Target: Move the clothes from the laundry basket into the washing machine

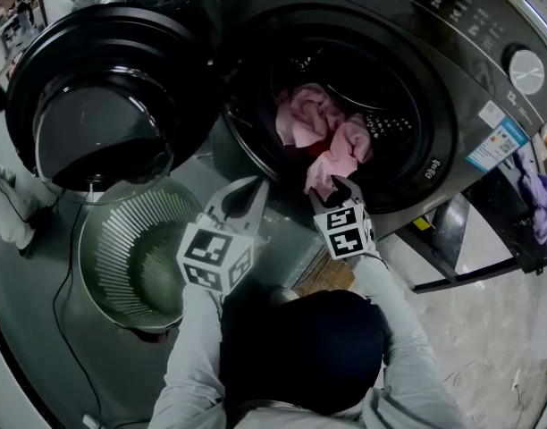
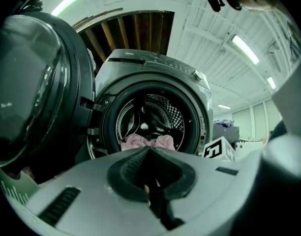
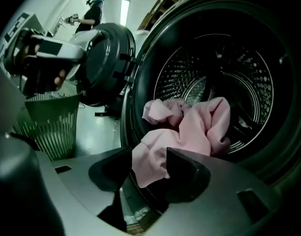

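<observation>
Nearest, at the bottom of the head view: dark-capped head point(image 1: 300, 347) and grey sleeves point(image 1: 189, 356) reaching forward. Just beyond, left gripper point(image 1: 247, 190) pointing level at the washing machine point(image 1: 475, 79), jaws shut tight on nothing. To its right, right gripper point(image 1: 338, 184) tilted down at the near rim point(image 3: 127, 112) of the machine's opening, jaws standing apart, with a corner of the pink clothes point(image 3: 190, 127) hanging loose between them, not pinched. Rest of that pink heap lying at the near lip of the drum point(image 3: 224, 77), partly draped over the rim.

Left of the opening, round door point(image 1: 95, 88) swung wide, its lower edge just above the green laundry basket point(image 1: 130, 248) on the floor point(image 1: 32, 329), with little gap between the two. Black cable point(image 1: 66, 302) trailing over the floor left of the basket. Far right, purple cloth point(image 1: 543, 199) over a dark rack point(image 1: 488, 239) beside the machine, well apart from both grippers.

Open room across the upper mouth of the drum, above the heap; tighter low down, where cloth covers the rim. Far off in the right gripper view, another person point(image 3: 91, 14), well apart from everything here.
</observation>
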The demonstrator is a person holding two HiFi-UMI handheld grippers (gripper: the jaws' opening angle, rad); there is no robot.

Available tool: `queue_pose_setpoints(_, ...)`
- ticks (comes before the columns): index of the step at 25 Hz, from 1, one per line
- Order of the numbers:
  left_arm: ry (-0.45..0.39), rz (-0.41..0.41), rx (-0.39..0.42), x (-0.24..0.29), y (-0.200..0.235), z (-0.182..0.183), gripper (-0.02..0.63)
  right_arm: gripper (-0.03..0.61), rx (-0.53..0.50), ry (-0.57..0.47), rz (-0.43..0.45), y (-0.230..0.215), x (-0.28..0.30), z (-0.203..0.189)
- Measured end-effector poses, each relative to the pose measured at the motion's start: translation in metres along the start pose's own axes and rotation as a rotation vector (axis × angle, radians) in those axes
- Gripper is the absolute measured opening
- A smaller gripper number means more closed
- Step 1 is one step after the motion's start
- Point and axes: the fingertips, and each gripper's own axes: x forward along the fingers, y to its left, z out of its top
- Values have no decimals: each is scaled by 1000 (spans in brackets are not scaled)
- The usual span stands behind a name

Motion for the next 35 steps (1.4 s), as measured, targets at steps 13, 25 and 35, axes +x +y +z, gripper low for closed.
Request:
queue_pose_setpoints(13,-17,48,-18,-14,14,0,20,35,-71,-98,-150,-26,3,50)
queue_pose_setpoints(25,-7,91,14,-14,30,3,20,34,-34,-206,-309,-103,73,131)
queue_pose_setpoints(35,-19,116,36,-18,33,11,20,155,37,-190,-243,-102,87,117)
